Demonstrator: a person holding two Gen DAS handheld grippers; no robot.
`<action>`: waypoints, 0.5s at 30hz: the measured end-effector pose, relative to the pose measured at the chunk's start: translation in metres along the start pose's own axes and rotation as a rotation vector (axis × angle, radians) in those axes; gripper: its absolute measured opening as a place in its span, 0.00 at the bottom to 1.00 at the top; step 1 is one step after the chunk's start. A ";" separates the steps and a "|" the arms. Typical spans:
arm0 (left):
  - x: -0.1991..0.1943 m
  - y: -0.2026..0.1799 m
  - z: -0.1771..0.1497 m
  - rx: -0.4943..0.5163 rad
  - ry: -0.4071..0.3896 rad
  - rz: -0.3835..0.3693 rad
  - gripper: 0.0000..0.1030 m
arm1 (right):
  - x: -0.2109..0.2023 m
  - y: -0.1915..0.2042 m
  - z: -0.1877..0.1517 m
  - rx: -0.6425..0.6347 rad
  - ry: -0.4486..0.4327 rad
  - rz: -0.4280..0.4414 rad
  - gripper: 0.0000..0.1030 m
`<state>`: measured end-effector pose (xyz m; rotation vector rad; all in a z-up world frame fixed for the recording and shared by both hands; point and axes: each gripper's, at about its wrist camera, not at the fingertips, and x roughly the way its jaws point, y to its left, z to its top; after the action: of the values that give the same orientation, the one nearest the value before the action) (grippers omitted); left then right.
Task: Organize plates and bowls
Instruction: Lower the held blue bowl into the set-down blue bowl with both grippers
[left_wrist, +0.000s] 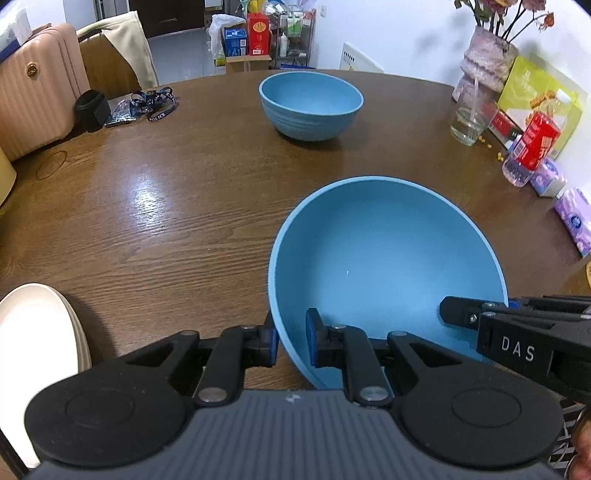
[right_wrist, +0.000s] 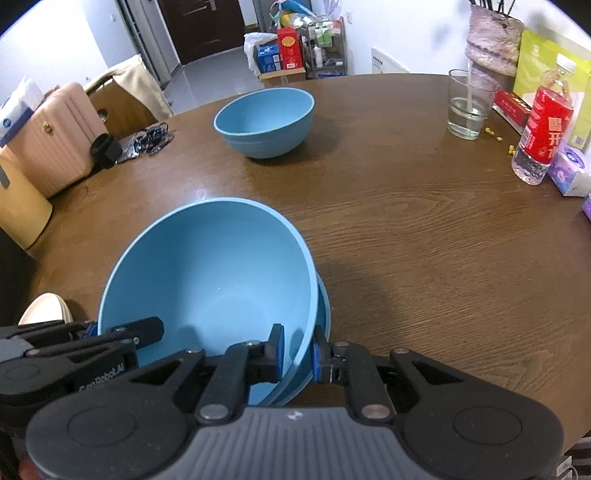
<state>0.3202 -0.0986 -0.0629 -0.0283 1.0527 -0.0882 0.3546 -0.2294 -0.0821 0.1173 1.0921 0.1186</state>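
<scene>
A large blue bowl (left_wrist: 384, 258) (right_wrist: 207, 273) hangs tilted over the near part of the brown table (left_wrist: 166, 192) (right_wrist: 424, 240). My left gripper (left_wrist: 293, 338) (right_wrist: 147, 332) is shut on its left rim, one pad inside the wall and one outside. My right gripper (right_wrist: 297, 350) (left_wrist: 461, 314) is shut on the opposite rim. In the right wrist view a second blue bowl's rim (right_wrist: 324, 306) shows just under the held one, on its right side. Another blue bowl (left_wrist: 310, 105) (right_wrist: 264, 122) stands alone at the far middle. A stack of white plates (left_wrist: 37, 332) (right_wrist: 46, 308) lies at the near left.
Along the right edge stand a glass of water (left_wrist: 469, 123) (right_wrist: 467, 110), a red-labelled bottle (left_wrist: 532, 151) (right_wrist: 543, 136), a vase (left_wrist: 487, 59), boxes and purple tissue packs (left_wrist: 576, 225). A pink suitcase (left_wrist: 33, 92) and lanyards (left_wrist: 151, 101) sit at the far left.
</scene>
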 end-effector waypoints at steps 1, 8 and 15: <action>0.001 0.000 0.000 0.003 0.003 0.003 0.15 | 0.001 0.000 0.000 -0.005 0.003 0.000 0.14; 0.006 -0.004 0.001 0.024 0.015 0.027 0.15 | 0.010 0.002 0.002 -0.027 0.025 -0.002 0.14; 0.009 -0.005 0.001 0.032 0.023 0.037 0.15 | 0.013 0.002 0.004 -0.033 0.032 -0.003 0.14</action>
<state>0.3251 -0.1048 -0.0699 0.0210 1.0745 -0.0721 0.3639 -0.2258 -0.0917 0.0847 1.1213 0.1355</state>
